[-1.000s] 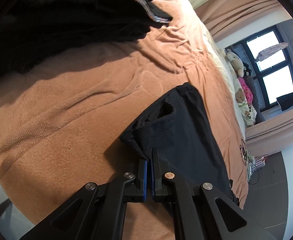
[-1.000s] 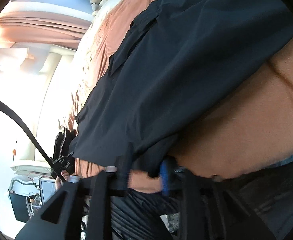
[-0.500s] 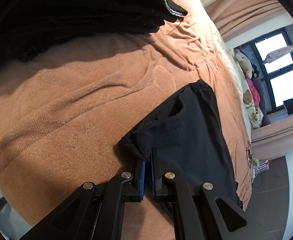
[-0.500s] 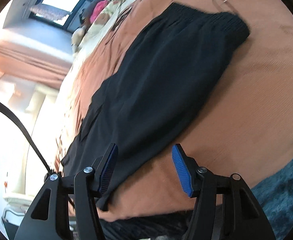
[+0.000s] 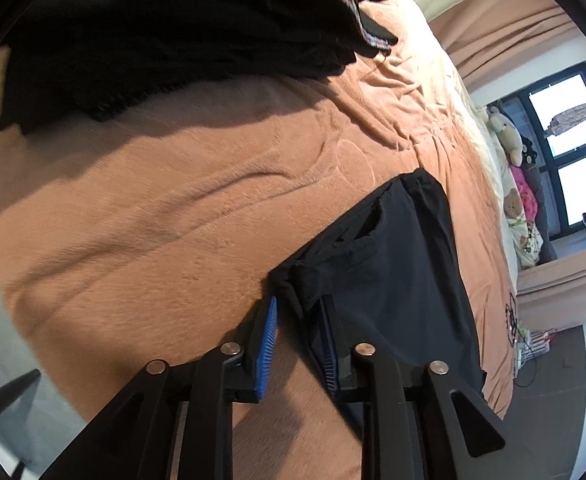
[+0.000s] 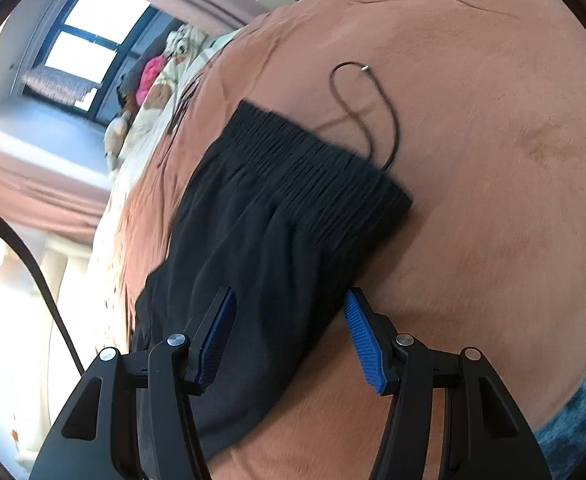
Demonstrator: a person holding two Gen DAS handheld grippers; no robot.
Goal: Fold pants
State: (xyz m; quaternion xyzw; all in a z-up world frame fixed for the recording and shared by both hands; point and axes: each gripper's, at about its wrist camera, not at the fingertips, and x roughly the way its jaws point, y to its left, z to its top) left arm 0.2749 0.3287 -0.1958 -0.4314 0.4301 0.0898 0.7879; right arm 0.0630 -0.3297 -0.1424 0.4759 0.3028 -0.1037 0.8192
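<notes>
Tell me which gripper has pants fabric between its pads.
The left gripper: the hem corner of the black folded pants lies between its opening jaws. The right gripper merely hovers open above the pants.

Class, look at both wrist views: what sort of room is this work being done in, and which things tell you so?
Most likely a bedroom. The black pants lie on a bed under an orange blanket, stuffed toys sit along its far side, and curtains frame a window.

Readable text: none in either view.
Pants (image 6: 277, 240): no label or brand legible.
Blanket (image 5: 173, 208): plain, no print or writing.
</notes>
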